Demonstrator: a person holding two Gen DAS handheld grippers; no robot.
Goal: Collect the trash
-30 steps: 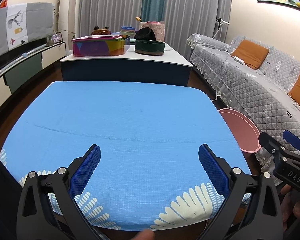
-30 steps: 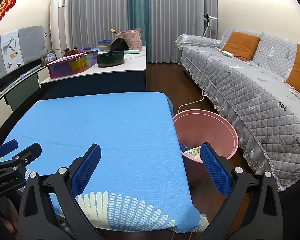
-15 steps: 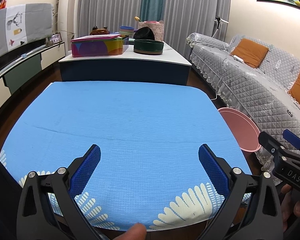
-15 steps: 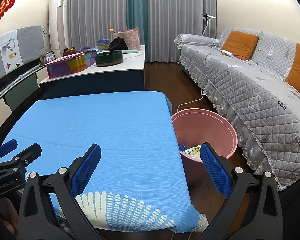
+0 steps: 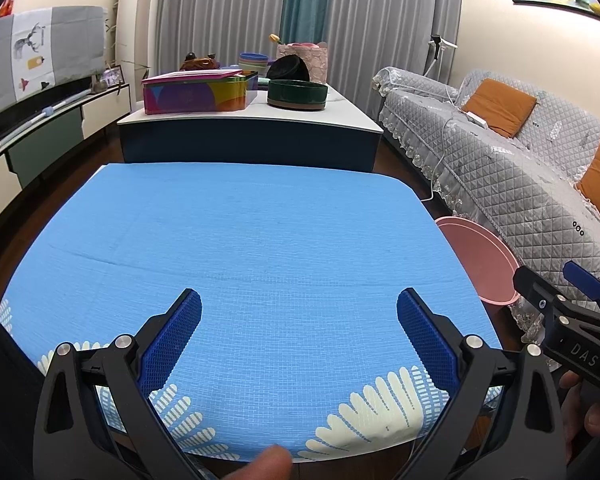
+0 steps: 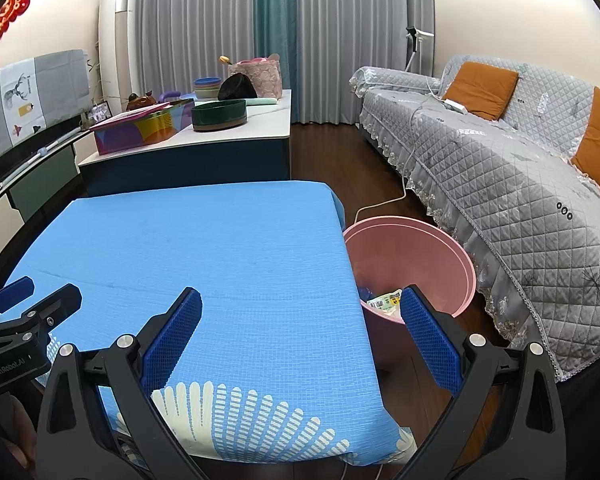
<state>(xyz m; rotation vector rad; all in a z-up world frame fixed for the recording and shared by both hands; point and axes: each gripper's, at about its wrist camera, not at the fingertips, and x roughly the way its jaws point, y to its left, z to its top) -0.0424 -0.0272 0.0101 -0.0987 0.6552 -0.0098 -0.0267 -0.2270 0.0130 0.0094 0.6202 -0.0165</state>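
Observation:
A pink bin (image 6: 428, 256) stands on the floor at the right edge of the blue-clothed table (image 6: 204, 248); wrappers (image 6: 384, 303) lie at its bottom. In the left wrist view only part of the pink bin (image 5: 476, 260) shows. My left gripper (image 5: 299, 318) hangs open over the table's near edge, holding nothing. My right gripper (image 6: 301, 316) is open too, with nothing held, one finger over the cloth and the other in front of the bin. Each gripper shows at the edge of the other's view. No trash shows on the blue cloth.
A low white-topped cabinet (image 5: 252, 120) beyond the table carries a colourful box (image 5: 196, 94), a dark green bowl (image 5: 298, 94) and other items. A grey quilted sofa (image 6: 512, 160) with orange cushions runs along the right. A white cable (image 6: 388, 200) lies on the wooden floor.
Both views have shifted only slightly. The grippers stay open and hold nothing, and a fingertip has come into sight at the bottom of the left wrist view.

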